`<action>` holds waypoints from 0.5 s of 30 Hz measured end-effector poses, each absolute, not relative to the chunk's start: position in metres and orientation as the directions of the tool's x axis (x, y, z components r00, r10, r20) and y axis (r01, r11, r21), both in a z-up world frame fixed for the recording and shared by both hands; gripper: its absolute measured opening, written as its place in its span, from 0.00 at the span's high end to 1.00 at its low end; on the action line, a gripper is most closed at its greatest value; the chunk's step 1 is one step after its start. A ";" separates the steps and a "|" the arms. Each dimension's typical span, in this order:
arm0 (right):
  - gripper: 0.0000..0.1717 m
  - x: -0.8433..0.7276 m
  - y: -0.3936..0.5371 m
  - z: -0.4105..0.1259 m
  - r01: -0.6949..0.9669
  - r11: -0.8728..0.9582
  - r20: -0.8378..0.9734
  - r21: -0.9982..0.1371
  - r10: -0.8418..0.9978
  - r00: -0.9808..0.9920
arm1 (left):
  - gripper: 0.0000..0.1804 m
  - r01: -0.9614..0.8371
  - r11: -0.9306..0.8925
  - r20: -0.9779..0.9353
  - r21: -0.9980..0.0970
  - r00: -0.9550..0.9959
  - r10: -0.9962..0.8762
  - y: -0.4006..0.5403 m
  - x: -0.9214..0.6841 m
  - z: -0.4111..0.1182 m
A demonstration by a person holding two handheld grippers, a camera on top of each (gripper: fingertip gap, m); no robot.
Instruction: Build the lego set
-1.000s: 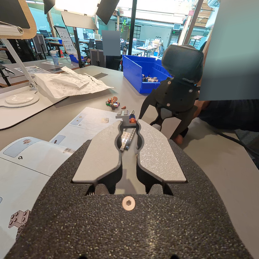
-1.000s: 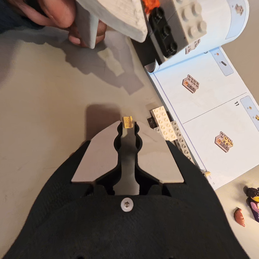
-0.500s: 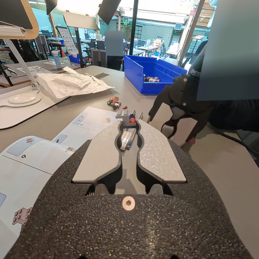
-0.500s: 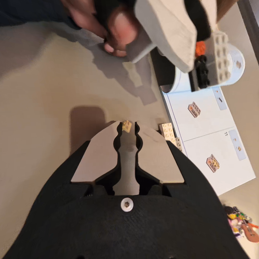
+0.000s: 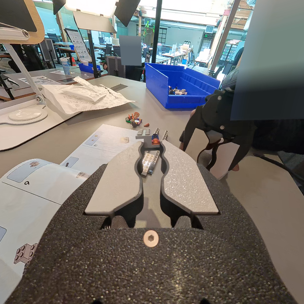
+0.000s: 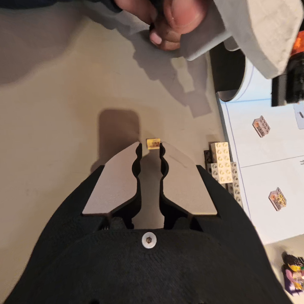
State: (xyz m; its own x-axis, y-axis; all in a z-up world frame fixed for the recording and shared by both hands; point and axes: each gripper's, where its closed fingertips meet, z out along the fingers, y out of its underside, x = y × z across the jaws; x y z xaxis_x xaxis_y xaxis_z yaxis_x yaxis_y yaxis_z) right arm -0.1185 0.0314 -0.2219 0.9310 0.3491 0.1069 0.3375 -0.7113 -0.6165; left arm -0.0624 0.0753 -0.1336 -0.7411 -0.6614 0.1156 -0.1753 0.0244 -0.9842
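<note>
Yellow tile (image 6: 153, 143), tiny, sits between the tips of my right gripper (image 6: 150, 145), low over the tan table (image 6: 49, 148). The jaws are slightly spread. There's a clear gap on the left pad's side, and the right pad is at its edge, so nothing is pinched. I judge it light, stiff and slick, best taken by its two short side faces.

My left gripper (image 5: 151, 144) pinches a grey brick assembly (image 5: 147, 139) with orange and dark pieces on it.

Just right of the tile is a cream plate stack (image 6: 221, 162), then the instruction booklet (image 6: 271, 164). A blue bin (image 5: 181, 82) stands well apart.
</note>
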 end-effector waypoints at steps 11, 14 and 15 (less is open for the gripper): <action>0.88 -0.113 0.025 -0.230 0.302 -0.758 0.061 -0.579 0.329 0.942 | 0.91 -0.172 0.027 0.111 -0.985 -0.741 -0.663 0.076 -0.063 -0.133; 0.88 -0.112 0.028 -0.224 0.285 -0.739 0.056 -0.611 0.319 0.946 | 0.91 -0.171 0.024 0.112 -0.985 -0.738 -0.665 0.077 -0.063 -0.132; 0.88 -0.114 0.031 -0.222 0.271 -0.728 0.048 -0.630 0.312 0.949 | 0.91 -0.170 0.023 0.112 -0.985 -0.737 -0.666 0.077 -0.062 -0.131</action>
State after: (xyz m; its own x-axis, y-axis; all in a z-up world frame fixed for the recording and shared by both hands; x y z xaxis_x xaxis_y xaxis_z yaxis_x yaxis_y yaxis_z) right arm -0.1140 0.0312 -0.2218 0.9489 0.3120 0.0477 0.2711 -0.7280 -0.6297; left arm -0.0624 0.0770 -0.1315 -0.7375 -0.6660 0.1121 -0.1705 0.0229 -0.9851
